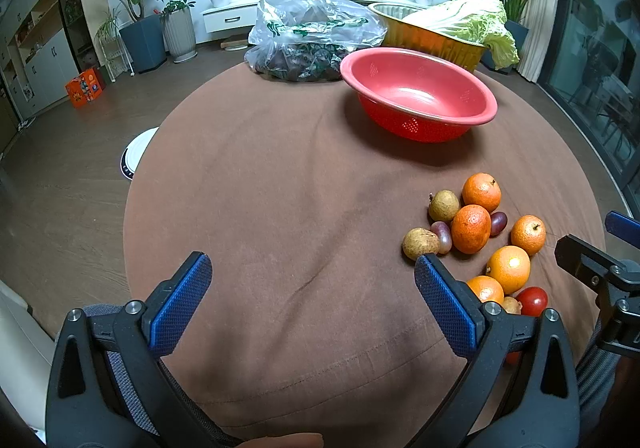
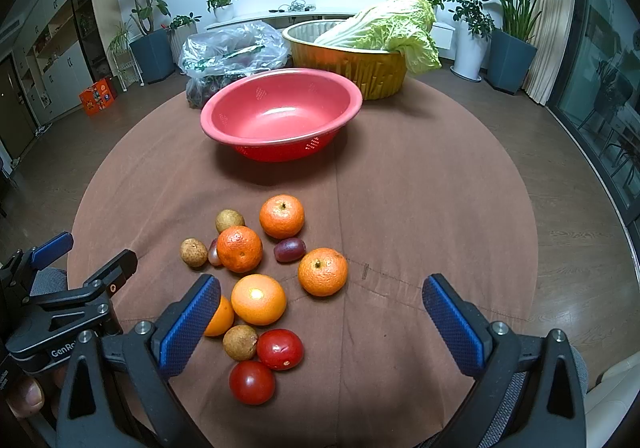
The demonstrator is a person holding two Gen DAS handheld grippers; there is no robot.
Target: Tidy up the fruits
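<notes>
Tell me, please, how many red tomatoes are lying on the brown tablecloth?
2. One tomato lies beside a small brown fruit at the near end of the fruit cluster; the other tomato lies just in front of it, nearest the camera. None seems hidden.

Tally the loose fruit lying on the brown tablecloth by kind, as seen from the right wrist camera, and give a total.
Oranges/tangerines: 5 (one partly hidden behind the right gripper's finger)
Small brown longan-like fruits: 3
Purple grapes: 2
Red tomatoes: 2
Total: 12, all on the tablecloth; none in the red colander.
</notes>
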